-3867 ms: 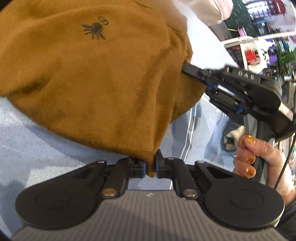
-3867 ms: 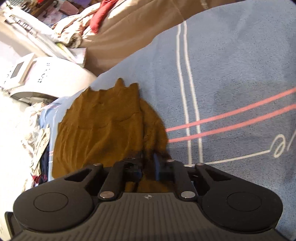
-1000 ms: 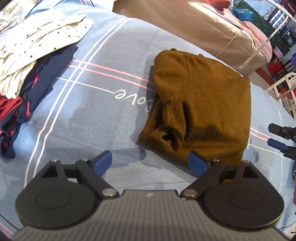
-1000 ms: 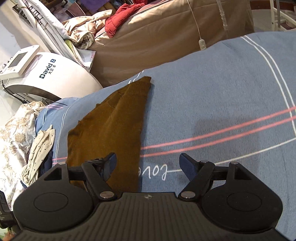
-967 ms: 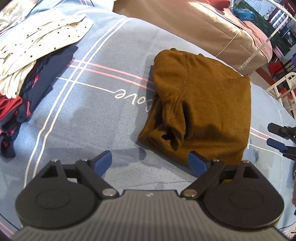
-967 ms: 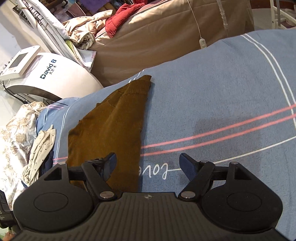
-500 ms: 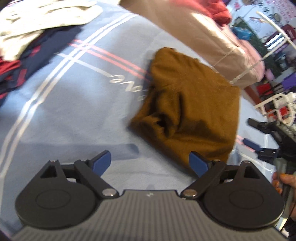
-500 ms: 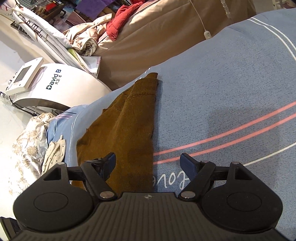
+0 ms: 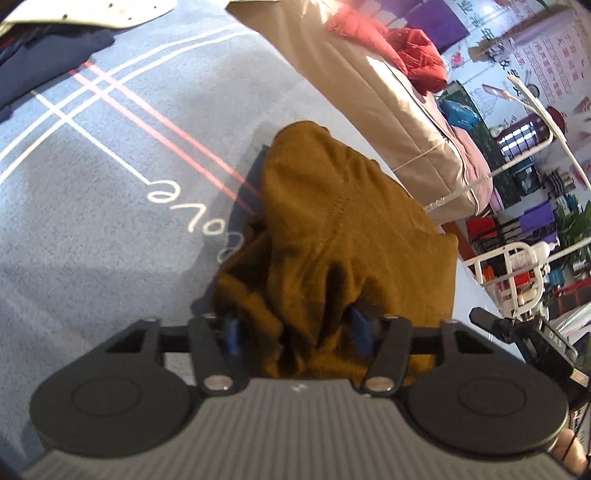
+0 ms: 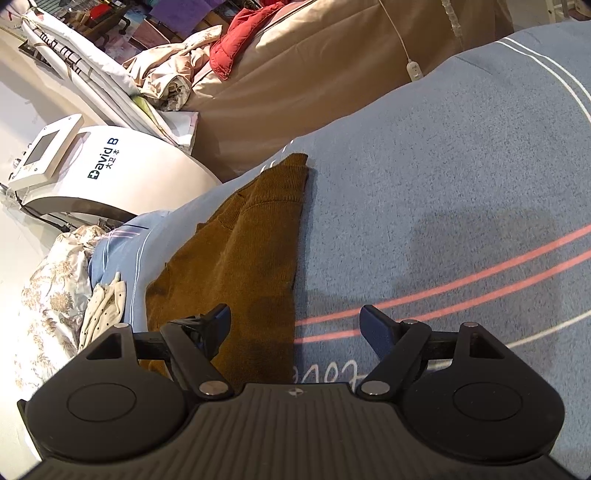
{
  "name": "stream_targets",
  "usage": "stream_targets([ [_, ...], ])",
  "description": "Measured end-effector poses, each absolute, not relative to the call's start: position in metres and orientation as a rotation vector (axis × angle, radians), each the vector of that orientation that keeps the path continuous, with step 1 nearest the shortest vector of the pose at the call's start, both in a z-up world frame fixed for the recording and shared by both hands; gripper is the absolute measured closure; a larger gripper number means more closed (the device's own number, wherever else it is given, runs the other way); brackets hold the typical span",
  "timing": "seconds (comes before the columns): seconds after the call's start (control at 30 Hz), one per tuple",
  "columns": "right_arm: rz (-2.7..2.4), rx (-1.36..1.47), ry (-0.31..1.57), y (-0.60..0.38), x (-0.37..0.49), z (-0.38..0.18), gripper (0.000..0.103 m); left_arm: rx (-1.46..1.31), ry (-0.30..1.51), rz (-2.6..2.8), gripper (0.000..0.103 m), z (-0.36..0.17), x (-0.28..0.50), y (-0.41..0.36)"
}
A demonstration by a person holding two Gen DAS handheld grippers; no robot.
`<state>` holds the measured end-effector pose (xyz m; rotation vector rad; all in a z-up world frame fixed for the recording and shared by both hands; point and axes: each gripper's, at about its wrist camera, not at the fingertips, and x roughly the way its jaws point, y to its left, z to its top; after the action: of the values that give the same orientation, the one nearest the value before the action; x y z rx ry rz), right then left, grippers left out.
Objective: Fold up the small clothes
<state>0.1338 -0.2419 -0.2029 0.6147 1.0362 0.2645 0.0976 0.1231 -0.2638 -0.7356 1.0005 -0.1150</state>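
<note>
A folded brown knit garment [image 9: 351,236] lies on the blue blanket [image 9: 92,206]. My left gripper [image 9: 295,330] has its jaws around the garment's bunched near edge, part closed, with the fabric bulging between the blue pads [image 9: 232,334]. In the right wrist view the same brown garment [image 10: 243,258] lies flat ahead and to the left. My right gripper [image 10: 295,325] is open wide and empty, its left finger over the garment's near end. The right gripper also shows in the left wrist view [image 9: 524,332], to the right of the garment.
A pile of dark and white spotted clothes [image 9: 55,33] lies at the far left. A tan mattress [image 10: 332,66] with a red jacket [image 10: 240,37] borders the blanket. A white machine [image 10: 110,173] stands beyond the bed edge. A white rack [image 9: 509,273] stands at the right.
My left gripper has moved forward onto the garment's bunched near edge and its jaws have narrowed around the fabric. My right gripper stays open and has shifted only slightly.
</note>
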Motion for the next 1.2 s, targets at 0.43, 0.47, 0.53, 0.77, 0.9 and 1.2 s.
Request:
stream_targets([
  [0.43,0.299,0.828,0.986,-0.228,0.185,-0.223,0.000,-0.915,1.033,-0.073,0.065,-0.285,0.106,0.130],
  [0.47,0.307,0.850,0.996,-0.225,0.189,-0.227,0.000,-0.958,1.027,-0.066,0.063,-0.288,0.107,0.131],
  [0.53,0.300,0.880,1.004,-0.221,0.193,-0.232,0.000,-0.978,1.023,-0.052,0.062,-0.291,0.109,0.129],
  [0.77,0.292,0.753,1.075,-0.201,0.196,-0.234,0.061,-0.797,1.075,-0.052,0.068,-0.280,0.132,0.112],
  [0.9,0.258,0.763,1.059,-0.206,0.188,-0.236,0.064,-0.765,1.116,-0.029,0.080,-0.272,0.139,0.106],
  [1.2,0.210,0.554,0.927,-0.191,0.168,-0.164,0.071,-0.736,1.085,-0.097,0.087,-0.232,0.146,0.093],
])
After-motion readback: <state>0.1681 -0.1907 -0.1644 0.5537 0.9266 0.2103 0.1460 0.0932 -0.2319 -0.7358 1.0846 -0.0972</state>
